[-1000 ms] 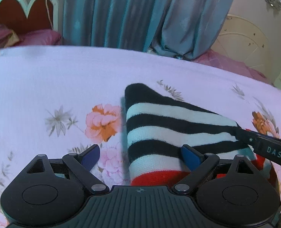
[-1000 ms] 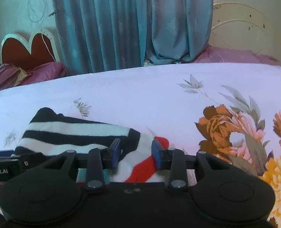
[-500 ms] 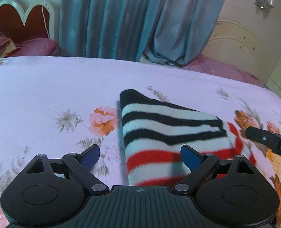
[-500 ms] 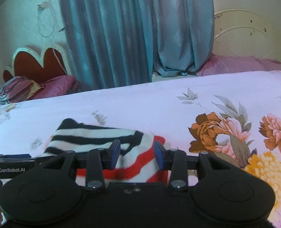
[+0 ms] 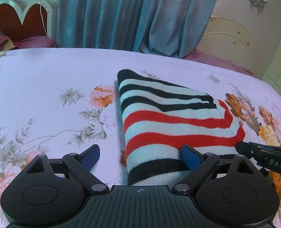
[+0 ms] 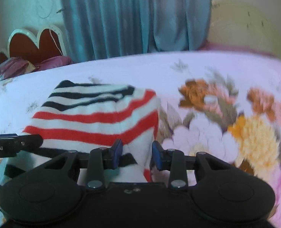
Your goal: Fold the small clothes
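A small striped garment [image 5: 171,117], in black, white and red bands, lies folded on the floral bedsheet [image 5: 45,87]. It also shows in the right wrist view [image 6: 96,114]. My left gripper [image 5: 140,154] is open, its fingers spread over the garment's near left edge without gripping it. My right gripper [image 6: 137,154] is open with a narrower gap, over the garment's near right corner; the cloth lies between its blue pads. Each gripper's side shows in the other's view: the right gripper [image 5: 264,157] and the left gripper [image 6: 13,145].
The bed's far edge meets teal curtains [image 5: 132,15]. A red heart-shaped headboard [image 5: 18,19] and purple pillows [image 6: 22,66] stand at the far left, a cream headboard [image 5: 233,41] at the far right. Bare sheet lies left and right of the garment.
Both grippers have drawn back and risen from the garment, so more of its red stripes show. The garment stays folded on the sheet. The right wrist view is blurred by motion.
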A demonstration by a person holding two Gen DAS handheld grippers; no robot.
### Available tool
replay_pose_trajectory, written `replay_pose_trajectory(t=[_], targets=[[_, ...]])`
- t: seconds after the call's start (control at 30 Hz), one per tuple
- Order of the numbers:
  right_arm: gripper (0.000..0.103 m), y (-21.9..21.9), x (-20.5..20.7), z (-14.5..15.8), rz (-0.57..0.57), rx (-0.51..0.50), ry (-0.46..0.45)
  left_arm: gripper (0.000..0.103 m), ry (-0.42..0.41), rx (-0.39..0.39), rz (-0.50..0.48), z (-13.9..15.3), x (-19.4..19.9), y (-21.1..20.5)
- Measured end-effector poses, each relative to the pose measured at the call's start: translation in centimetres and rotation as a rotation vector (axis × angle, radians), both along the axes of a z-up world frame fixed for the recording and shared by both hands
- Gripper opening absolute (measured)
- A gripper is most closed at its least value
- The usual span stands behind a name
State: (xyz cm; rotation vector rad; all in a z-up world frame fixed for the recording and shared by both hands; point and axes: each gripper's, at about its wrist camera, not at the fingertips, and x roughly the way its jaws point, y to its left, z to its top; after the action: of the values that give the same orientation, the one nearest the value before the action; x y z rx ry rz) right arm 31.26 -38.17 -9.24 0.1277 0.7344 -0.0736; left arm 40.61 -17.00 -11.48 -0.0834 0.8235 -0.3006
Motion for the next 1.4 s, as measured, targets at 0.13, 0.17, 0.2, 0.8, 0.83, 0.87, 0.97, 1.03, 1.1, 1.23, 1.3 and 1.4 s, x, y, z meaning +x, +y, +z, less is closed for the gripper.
replay_pose_trajectory(t=[0.13, 0.17, 0.2, 0.8, 0.83, 0.87, 0.97, 1.03, 1.1, 1.23, 1.3, 1.4], targets=[[0.034, 0.0, -1.3, 0.6, 0.002, -0.002, -0.014, 0.091, -0.003, 0.002, 0.005, 0.5, -0.5, 0.2], [0.033, 0.0, -1.8, 0.8, 0.008, 0.013, -0.024, 0.091, -0.004, -0.004, 0.008, 0.6, -0.7, 0.4], [0.033, -0.2, -2.2, 1.0, 0.014, 0.031, -0.032, 0.091, -0.003, -0.013, 0.011, 0.8, -1.0, 0.6], [0.037, -1.6, -9.0, -0.3, 0.026, 0.108, 0.054, 0.092, 0.106, -0.086, -0.035, -0.8, -5.5, 3.2], [0.038, -1.5, -8.9, -0.1, 0.030, 0.110, 0.055, 0.092, 0.112, -0.092, -0.034, -0.7, -5.4, 3.3], [0.040, -1.7, -8.9, 0.2, 0.031, 0.120, 0.054, 0.092, 0.117, -0.100, -0.031, -0.5, -5.3, 3.4], [0.058, -2.4, -8.4, 1.0, 0.026, 0.182, 0.032, 0.092, 0.120, -0.122, -0.015, 0.1, -4.7, 3.6], [0.059, -2.8, -7.5, 1.3, 0.021, 0.210, 0.027, 0.092, 0.123, -0.137, -0.003, 0.5, -3.8, 3.6], [0.061, -3.4, -6.2, 1.5, 0.016, 0.248, 0.027, 0.092, 0.134, -0.162, 0.008, 0.7, -2.6, 3.5], [0.064, -4.5, -3.1, 0.8, 0.015, 0.355, 0.056, 0.092, 0.161, -0.182, 0.003, 0.2, -0.4, 2.6], [0.065, -5.1, -1.7, 0.2, 0.009, 0.411, 0.067, 0.092, 0.186, -0.204, -0.005, -0.3, 0.5, 2.2], [0.067, -5.5, 0.2, -1.1, 0.004, 0.457, 0.103, 0.092, 0.221, -0.226, -0.024, -1.4, 1.5, 1.4]])
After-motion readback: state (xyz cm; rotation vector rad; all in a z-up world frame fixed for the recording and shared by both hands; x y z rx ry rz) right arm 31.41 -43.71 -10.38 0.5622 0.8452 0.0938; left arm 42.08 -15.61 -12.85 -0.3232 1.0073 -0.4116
